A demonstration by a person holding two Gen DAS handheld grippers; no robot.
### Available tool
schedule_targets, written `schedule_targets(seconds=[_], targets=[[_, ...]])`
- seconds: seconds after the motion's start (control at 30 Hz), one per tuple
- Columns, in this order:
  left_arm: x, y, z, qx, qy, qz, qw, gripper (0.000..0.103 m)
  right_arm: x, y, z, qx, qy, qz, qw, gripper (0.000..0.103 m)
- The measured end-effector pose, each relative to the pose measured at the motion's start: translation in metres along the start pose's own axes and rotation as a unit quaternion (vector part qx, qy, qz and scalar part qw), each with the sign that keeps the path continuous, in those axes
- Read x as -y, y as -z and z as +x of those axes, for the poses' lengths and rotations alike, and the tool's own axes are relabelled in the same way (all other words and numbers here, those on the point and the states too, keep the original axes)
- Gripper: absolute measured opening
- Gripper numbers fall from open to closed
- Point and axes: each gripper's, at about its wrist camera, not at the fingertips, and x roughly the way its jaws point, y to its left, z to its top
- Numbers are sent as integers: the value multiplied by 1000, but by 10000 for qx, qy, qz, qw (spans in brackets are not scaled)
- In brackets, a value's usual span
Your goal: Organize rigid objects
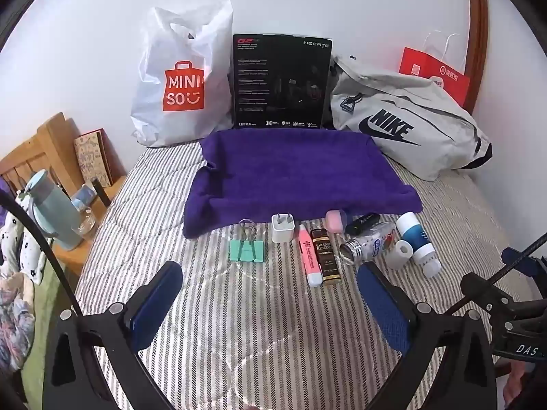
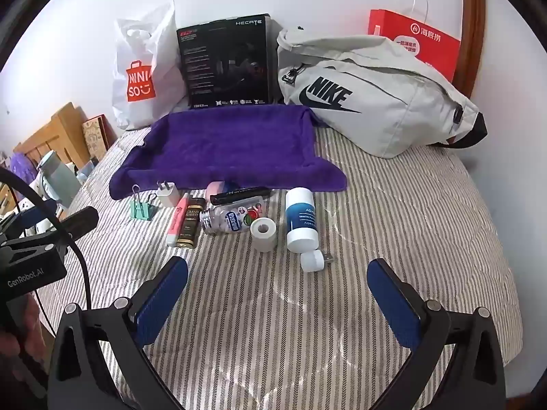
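A row of small objects lies on the striped bed in front of a purple towel [image 1: 294, 171] [image 2: 225, 143]: a mint binder clip [image 1: 247, 249] [image 2: 141, 209], a white charger plug [image 1: 282, 228] [image 2: 167, 194], a pink highlighter [image 1: 310, 256] [image 2: 177, 220], a brown-gold box [image 1: 326, 256] [image 2: 190, 227], a clear bottle lying on its side [image 1: 367, 246] [image 2: 232, 220], a tape roll [image 1: 400, 253] [image 2: 262, 234], a white-blue tube [image 1: 418, 242] [image 2: 301, 220] and a small white USB piece [image 2: 312, 261]. My left gripper [image 1: 270, 275] and right gripper [image 2: 278, 271] hover open, short of the row, holding nothing.
Against the wall stand a white Miniso bag [image 1: 183, 78], a black Hecate box [image 1: 282, 82], a grey Nike bag [image 1: 407, 126] and a red paper bag [image 1: 434, 75]. A wooden bedside stand with a teal bottle [image 1: 56, 208] is at the left.
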Motion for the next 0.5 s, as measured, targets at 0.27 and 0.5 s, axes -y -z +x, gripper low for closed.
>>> schedule_targets(seconds=[0.27, 0.5], targets=[[2, 1, 6, -239, 63, -48, 9997, 103, 5, 1, -1, -61, 45, 53, 10000, 103], [-6, 5, 10, -214, 145, -158, 9995, 103, 5, -3, 3, -107, 36, 85, 9999, 103]])
